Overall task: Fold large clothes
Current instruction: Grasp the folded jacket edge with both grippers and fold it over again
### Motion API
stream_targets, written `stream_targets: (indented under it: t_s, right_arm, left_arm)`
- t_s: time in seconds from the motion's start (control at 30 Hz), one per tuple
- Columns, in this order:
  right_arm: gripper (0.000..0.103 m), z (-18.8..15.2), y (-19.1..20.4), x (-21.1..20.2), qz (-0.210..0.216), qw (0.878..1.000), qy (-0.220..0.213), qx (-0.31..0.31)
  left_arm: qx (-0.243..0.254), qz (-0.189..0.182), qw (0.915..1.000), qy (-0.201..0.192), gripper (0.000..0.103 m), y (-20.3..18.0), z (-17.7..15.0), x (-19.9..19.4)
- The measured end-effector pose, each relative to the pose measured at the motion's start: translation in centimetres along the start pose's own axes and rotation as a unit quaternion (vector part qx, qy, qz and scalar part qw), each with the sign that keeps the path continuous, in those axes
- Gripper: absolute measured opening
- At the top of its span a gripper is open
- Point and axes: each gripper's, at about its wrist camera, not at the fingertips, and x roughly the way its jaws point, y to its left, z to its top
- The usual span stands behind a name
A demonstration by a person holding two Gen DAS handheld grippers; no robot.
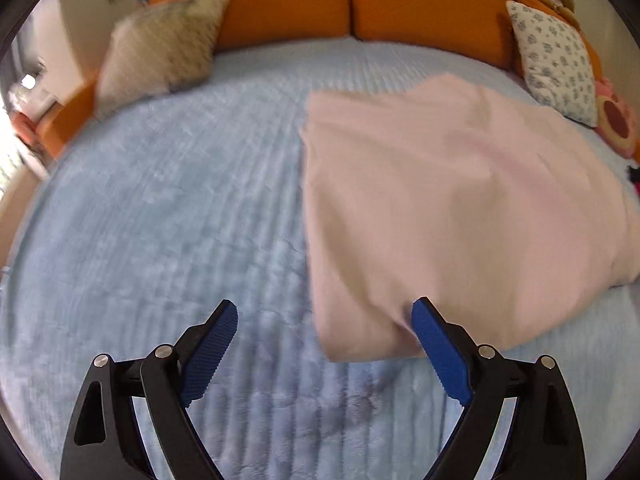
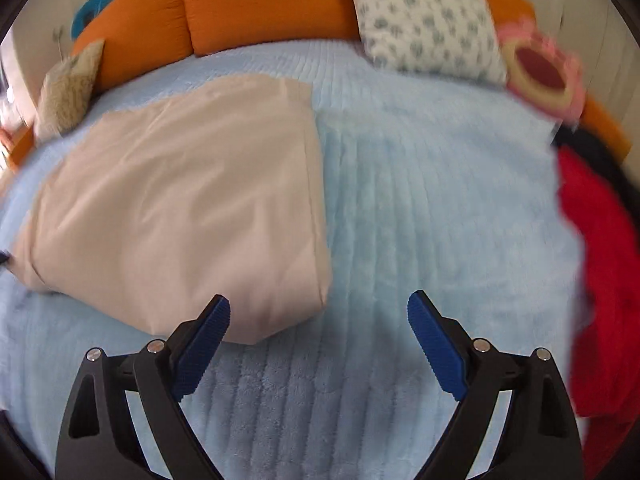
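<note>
Pale blue bedspread [image 1: 160,208] carries a folded pink garment [image 1: 448,208], lying flat (orange cushions [image 1: 280,0] behind). Left gripper [image 1: 324,344] hangs over its near corner and right gripper [image 2: 318,340] beside its right edge, both spread wide, holding nothing.

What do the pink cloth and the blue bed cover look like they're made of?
Pink cloth: thin, smooth woven fabric, probably cotton; matte, with soft creases. Blue cover: plush fleece or similar, judging by its fuzzy ribbed pile. Blur leaves both uncertain.

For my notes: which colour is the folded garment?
Pale pink garment; right wrist view shows it best.
</note>
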Motion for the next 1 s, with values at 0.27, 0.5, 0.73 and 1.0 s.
stream_targets:
  t_s: [0.27,0.5,0.73,1.0]
  right_arm:
    - [0.023,0.0,1.5,3.6,0.103,0.993,0.045,0.025]
    - [0.015,1.4,3.8,0.8,0.048,0.998,0.028,-0.039]
    - [0.013,2.7,2.9,-1.8,0.047,0.997,0.025,-0.056]
    - [0.012,-0.8,1.1,2.9,0.047,0.998,0.047,-0.022]
  left_arm:
    - [0.008,-0.045,0.9989,0.006,0.041,-1.9,0.3,2.4]
    - [0.082,0.001,0.9966,-0.003,0.019,-3.1,2.6,-0.1]
    - [0.136,0.025,0.9903,-0.015,0.017,-2.7,4.2,-3.0]
    - [0.088,0.086,0.9918,0.036,0.005,1.4,-0.4,4.2]
